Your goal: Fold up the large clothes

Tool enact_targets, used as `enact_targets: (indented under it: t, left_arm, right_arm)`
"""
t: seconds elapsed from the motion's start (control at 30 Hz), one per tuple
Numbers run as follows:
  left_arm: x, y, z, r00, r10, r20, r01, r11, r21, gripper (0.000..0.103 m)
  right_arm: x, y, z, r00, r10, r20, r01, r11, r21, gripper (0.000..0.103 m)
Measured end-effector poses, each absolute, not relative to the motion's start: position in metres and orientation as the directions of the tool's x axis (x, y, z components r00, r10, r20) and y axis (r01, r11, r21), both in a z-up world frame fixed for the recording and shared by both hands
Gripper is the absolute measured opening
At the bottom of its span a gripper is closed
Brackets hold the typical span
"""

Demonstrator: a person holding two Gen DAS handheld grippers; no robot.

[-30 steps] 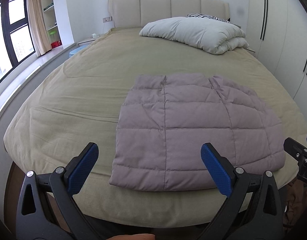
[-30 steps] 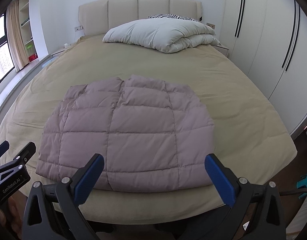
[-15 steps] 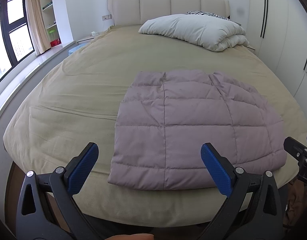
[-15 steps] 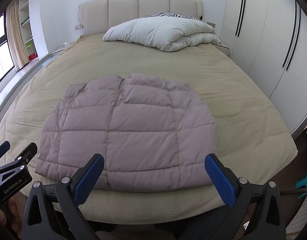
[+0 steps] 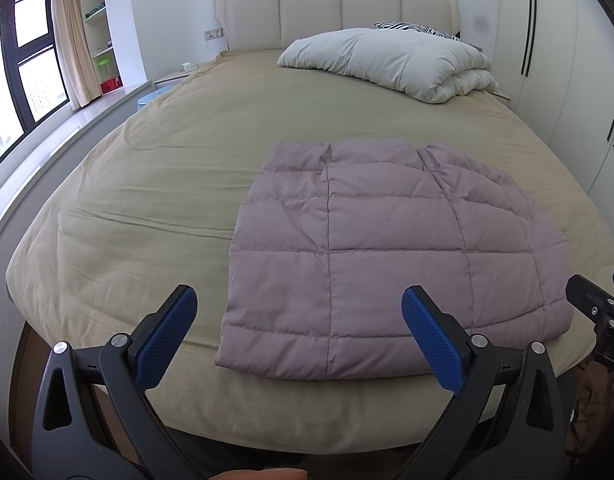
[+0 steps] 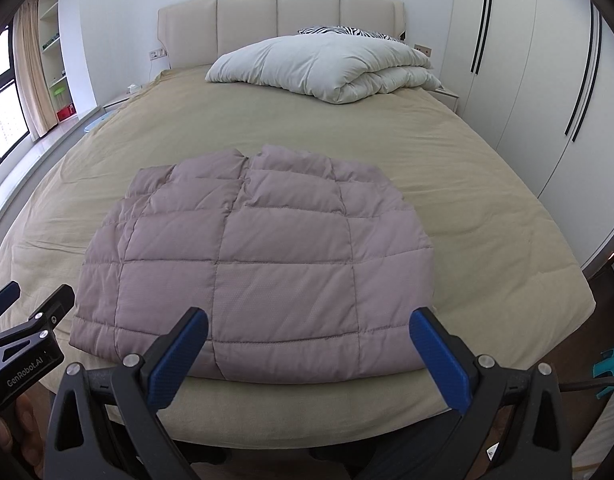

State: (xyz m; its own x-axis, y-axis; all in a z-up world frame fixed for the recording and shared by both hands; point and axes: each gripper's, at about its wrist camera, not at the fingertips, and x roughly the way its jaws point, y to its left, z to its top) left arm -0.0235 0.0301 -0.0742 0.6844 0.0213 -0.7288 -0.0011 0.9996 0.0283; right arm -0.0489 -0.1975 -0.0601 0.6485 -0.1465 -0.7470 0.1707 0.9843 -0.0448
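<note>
Folded mauve quilted jacket (image 5: 391, 256) flat on bed (image 5: 155, 184), near foot edge. Left tongs (image 5: 297, 320) and right tongs (image 6: 309, 334) wide, empty, hovering just short of near hem; right more centred.

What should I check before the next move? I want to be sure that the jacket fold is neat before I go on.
1. Left gripper open and empty: ok.
2. Right gripper open and empty: ok.
3. Jacket lies folded on the bed, near its front edge: ok.
4. Both grippers clear of the jacket, touching nothing: ok.
5. Edges even: not ok; in the left wrist view the jacket's right side bulges out.
6. Sleeves tucked in: cannot tell.
</note>
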Motion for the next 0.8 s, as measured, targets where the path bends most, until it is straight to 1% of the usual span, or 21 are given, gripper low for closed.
enact_targets:
  t: [0.8]
  left_arm:
    - [-0.0247, 0.0246, -0.0750, 0.683, 0.019, -0.730, 0.001, 1.000, 0.027, 0.103]
  right_arm:
    - [-0.0482, -0.1981, -0.0607, 0.651, -0.147, -0.745, 0.173, 0.984, -0.043, 0.103]
